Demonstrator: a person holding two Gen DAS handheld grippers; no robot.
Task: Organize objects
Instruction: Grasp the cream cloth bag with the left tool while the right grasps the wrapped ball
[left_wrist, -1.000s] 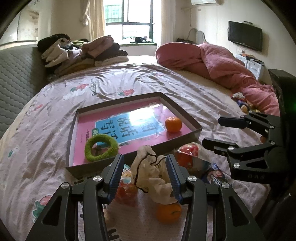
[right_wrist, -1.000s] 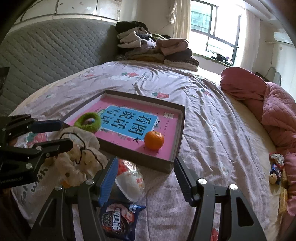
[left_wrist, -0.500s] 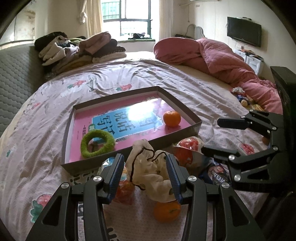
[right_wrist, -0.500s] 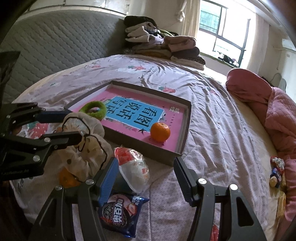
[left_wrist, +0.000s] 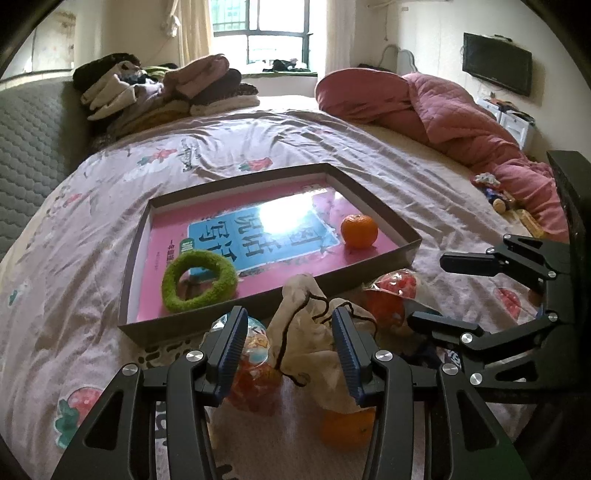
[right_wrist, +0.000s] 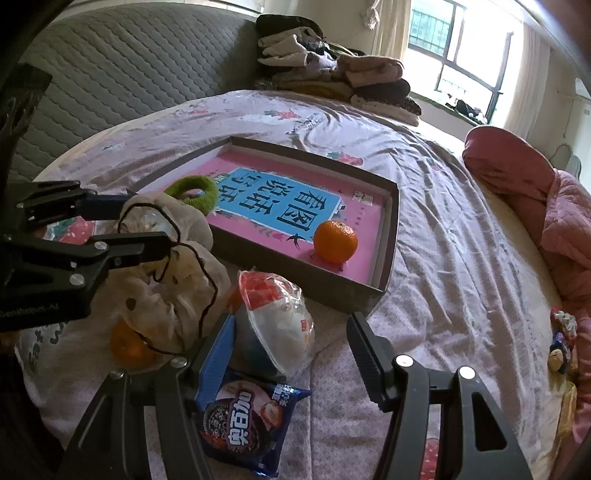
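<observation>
Drawstring pouch (left_wrist: 314, 332) clamped in left gripper (left_wrist: 288, 347), right gripper (right_wrist: 291, 354) released over snack packets (right_wrist: 273, 321), tray (left_wrist: 402, 254) behind.

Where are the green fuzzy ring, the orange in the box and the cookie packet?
green fuzzy ring (left_wrist: 201, 280), left wrist view, its near rim.
orange in the box (right_wrist: 335, 242), right wrist view, its middle.
cookie packet (right_wrist: 243, 428), right wrist view, its printed front.
</observation>
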